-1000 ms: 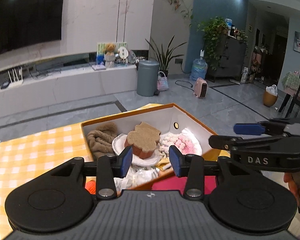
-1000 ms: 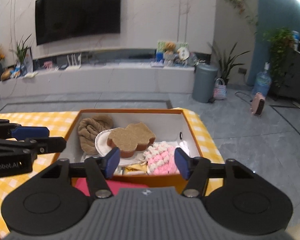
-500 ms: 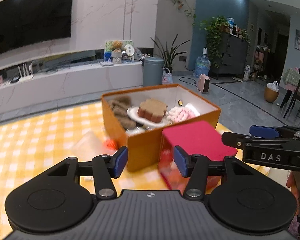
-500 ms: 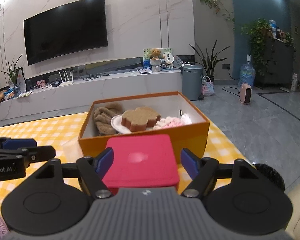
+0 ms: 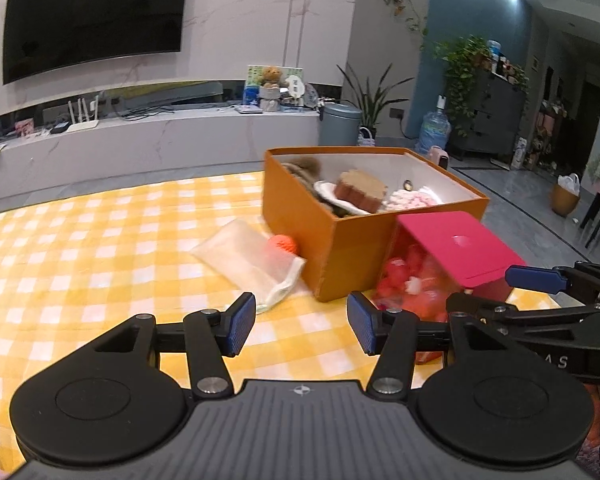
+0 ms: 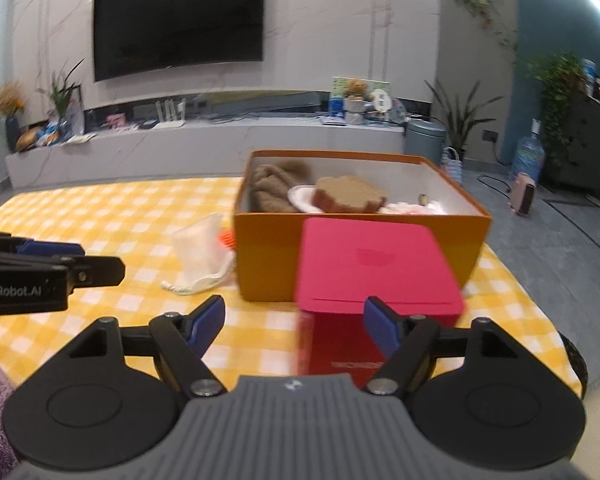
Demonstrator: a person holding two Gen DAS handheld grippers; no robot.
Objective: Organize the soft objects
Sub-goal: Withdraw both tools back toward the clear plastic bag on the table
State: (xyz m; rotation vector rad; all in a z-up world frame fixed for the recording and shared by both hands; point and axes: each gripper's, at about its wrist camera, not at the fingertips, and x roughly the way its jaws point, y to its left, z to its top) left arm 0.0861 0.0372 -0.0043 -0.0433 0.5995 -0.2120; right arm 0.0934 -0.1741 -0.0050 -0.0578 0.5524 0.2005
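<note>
The soft things (image 6: 336,198) sit in the orange box (image 6: 356,264) on the bench (image 5: 100,248). Both tongs, left (image 5: 301,324) and right (image 6: 294,326), are open and empty (right just opened wider). Go slowly for the cloth bag (image 5: 252,264) beside it.

A cardboard box (image 6: 360,256) stands on the table (image 6: 100,216) toward its far right part. Inside it, a knitted cloth (image 6: 274,188) lies at the left, a plate (image 6: 300,197) beside it carries a flower-shaped sponge (image 6: 348,195), and a fluffy item (image 5: 410,199) lies at the right. A lidded container (image 6: 374,272) stands touching the box's near side. Left of the box lies a drawstring pouch (image 5: 248,260), with a small ball (image 5: 283,245) between pouch and box.
</note>
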